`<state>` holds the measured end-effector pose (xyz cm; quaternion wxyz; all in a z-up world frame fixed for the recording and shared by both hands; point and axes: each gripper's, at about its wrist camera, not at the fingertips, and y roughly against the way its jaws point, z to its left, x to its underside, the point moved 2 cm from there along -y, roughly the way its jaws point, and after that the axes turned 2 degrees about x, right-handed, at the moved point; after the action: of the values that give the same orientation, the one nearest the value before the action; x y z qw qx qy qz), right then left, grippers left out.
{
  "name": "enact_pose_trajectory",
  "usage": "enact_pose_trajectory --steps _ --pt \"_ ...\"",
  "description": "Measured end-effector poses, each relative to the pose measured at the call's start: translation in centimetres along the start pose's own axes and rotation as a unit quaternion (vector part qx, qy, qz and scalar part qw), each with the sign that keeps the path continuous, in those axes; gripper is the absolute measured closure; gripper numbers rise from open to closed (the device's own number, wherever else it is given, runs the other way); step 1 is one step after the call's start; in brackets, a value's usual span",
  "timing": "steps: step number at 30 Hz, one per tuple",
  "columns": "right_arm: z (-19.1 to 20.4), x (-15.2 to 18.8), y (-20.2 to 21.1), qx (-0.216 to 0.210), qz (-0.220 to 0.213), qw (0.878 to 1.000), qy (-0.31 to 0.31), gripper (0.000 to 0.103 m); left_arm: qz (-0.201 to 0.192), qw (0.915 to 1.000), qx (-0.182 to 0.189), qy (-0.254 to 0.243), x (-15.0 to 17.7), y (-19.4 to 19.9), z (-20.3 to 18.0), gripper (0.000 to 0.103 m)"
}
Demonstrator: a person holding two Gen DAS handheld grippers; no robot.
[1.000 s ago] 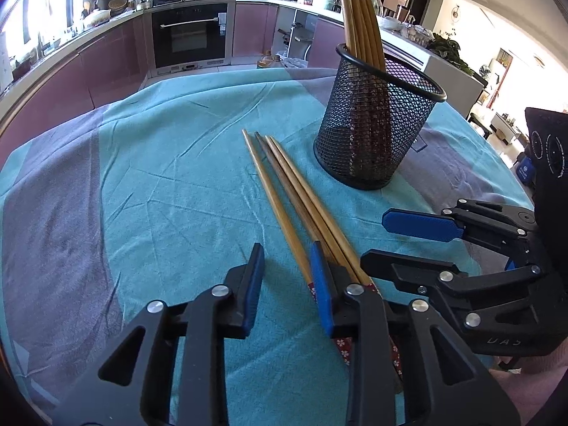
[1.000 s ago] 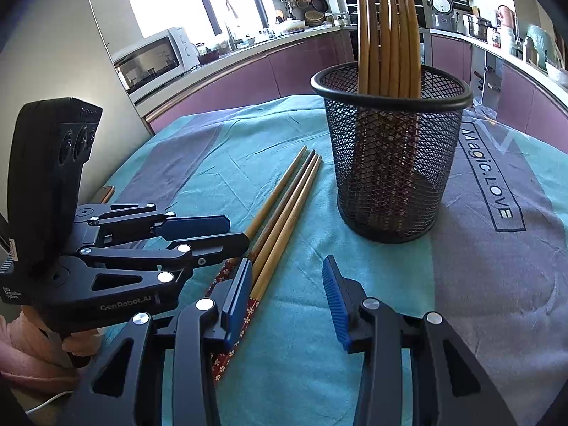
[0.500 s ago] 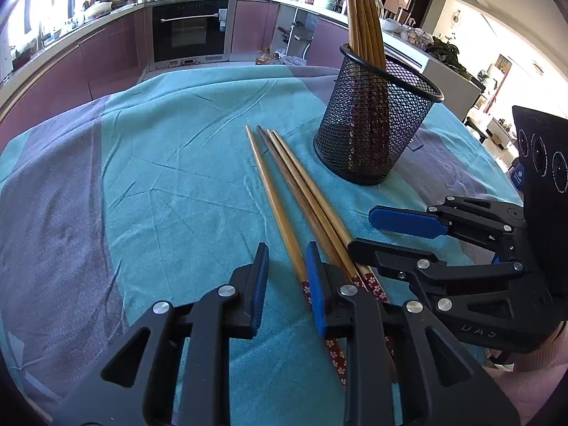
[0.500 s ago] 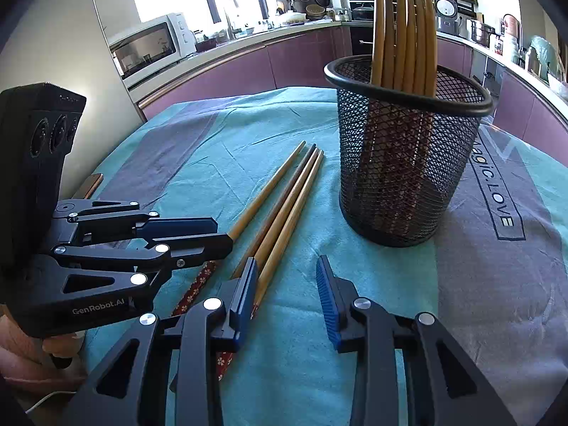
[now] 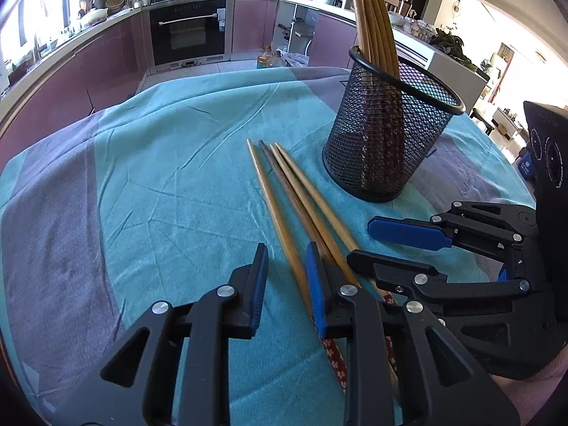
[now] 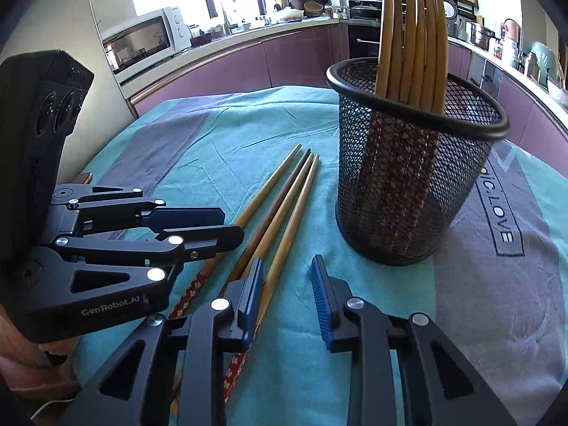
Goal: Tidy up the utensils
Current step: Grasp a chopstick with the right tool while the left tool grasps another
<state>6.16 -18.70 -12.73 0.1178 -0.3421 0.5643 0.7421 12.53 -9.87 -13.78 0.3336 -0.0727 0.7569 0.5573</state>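
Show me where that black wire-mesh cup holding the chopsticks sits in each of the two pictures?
Left wrist view: the mesh cup stands right of centre, beyond the loose chopsticks lying on the cloth.
Right wrist view: the mesh cup stands right of centre, to the right of the loose chopsticks.
Shared landmark: the built-in oven behind.

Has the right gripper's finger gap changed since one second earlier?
Yes. The right gripper is narrower and closing; one loose chopstick lies between its jaws, not yet clamped.
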Motion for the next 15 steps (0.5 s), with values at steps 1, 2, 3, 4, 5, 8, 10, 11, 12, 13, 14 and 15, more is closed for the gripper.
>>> enact_pose_trajectory --steps 1,2,3,4,5,8,10,11,12,13,14,15 --pt "-0.1 -0.2 -0.1 0.0 0.0 1.0 -0.002 0.081 0.001 1.0 -0.001 0.0 -0.2 -0.2 0.1 0.081" --pt "-0.2 -0.3 -0.3 0.0 0.0 1.0 -0.003 0.081 0.002 1.0 0.0 0.0 -0.3 -0.3 0.2 0.081" --pt "-0.2 -0.5 -0.5 0.0 0.0 1.0 -0.004 0.083 0.002 1.0 0.0 0.001 -0.4 -0.4 0.3 0.081" --pt "-0.2 -0.7 -0.6 0.0 0.0 1.0 -0.006 0.085 0.002 1.0 0.0 0.003 -0.6 -0.5 0.3 0.081" --pt "-0.3 -0.7 -0.6 0.001 0.0 1.0 -0.008 0.087 0.002 1.0 -0.001 0.004 -0.6 -0.5 0.4 0.082" --pt "-0.6 -0.7 -0.6 -0.004 -0.001 1.0 -0.019 0.093 0.001 1.0 -0.003 0.007 -0.7 -0.5 0.5 0.09" --pt "-0.7 -0.5 -0.5 -0.008 -0.002 1.0 -0.028 0.095 0.001 0.9999 -0.001 0.012 -0.7 -0.5 0.5 0.092" --pt "-0.9 -0.4 -0.4 -0.012 -0.004 0.999 -0.036 0.096 0.0 0.9999 0.0 0.014 -0.7 -0.5 0.4 0.093" --pt "-1.0 -0.4 -0.3 -0.014 -0.005 0.999 -0.041 0.096 -0.001 0.9998 0.002 0.018 -0.6 -0.4 0.5 0.093" --pt "-1.2 -0.3 -0.2 -0.016 -0.007 0.999 -0.048 0.097 -0.002 0.9998 0.002 0.021 -0.6 -0.4 0.4 0.094" --pt "-1.5 -0.2 0.0 -0.018 -0.01 0.998 -0.055 0.097 -0.004 0.9997 0.002 0.024 -0.5 -0.3 0.4 0.094" --pt "-1.7 -0.1 0.2 -0.019 -0.013 0.998 -0.06 0.097 -0.006 0.9996 0.001 0.026 -0.5 -0.1 0.4 0.094"
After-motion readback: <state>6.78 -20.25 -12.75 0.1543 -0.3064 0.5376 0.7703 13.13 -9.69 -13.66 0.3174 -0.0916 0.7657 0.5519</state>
